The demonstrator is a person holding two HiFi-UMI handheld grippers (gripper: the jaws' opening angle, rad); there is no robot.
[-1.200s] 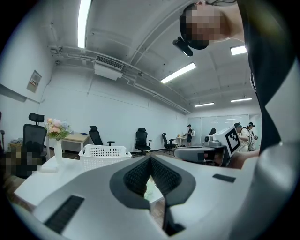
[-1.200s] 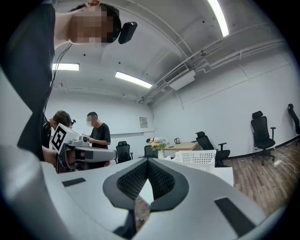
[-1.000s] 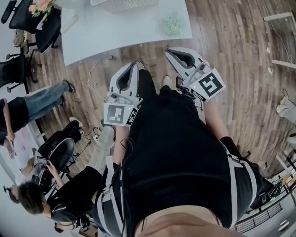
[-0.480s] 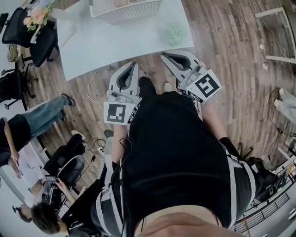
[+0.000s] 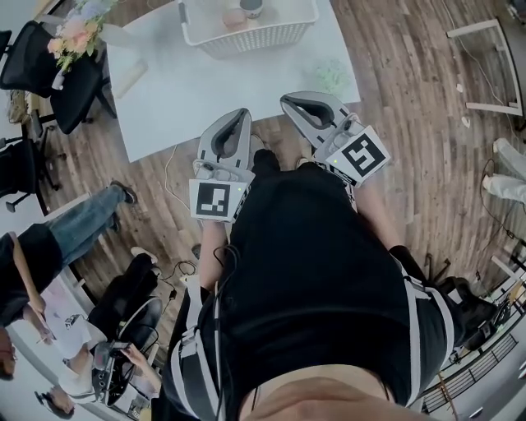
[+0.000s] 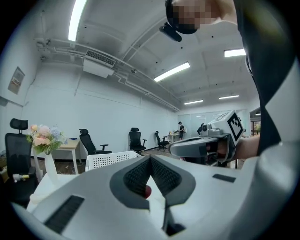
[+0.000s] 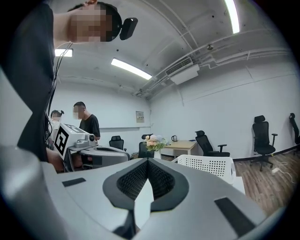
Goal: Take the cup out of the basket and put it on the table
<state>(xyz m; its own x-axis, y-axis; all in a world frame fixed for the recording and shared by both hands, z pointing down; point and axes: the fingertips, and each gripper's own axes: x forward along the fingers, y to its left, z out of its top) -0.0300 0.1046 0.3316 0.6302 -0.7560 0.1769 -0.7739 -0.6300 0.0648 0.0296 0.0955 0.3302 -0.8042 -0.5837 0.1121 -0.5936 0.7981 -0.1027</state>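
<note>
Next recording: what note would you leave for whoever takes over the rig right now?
The left tool is shut and empty; the right tool too.
Both are at the near edge of the table, short of the basket at its far side. The cup looks to be the grey thing inside.
Done: nothing yet.
Left: open a tool, reach in, grip the cup, lift it out, set it on the table.

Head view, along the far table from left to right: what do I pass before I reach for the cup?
flower bouquet → white basket → pale green clump
</note>
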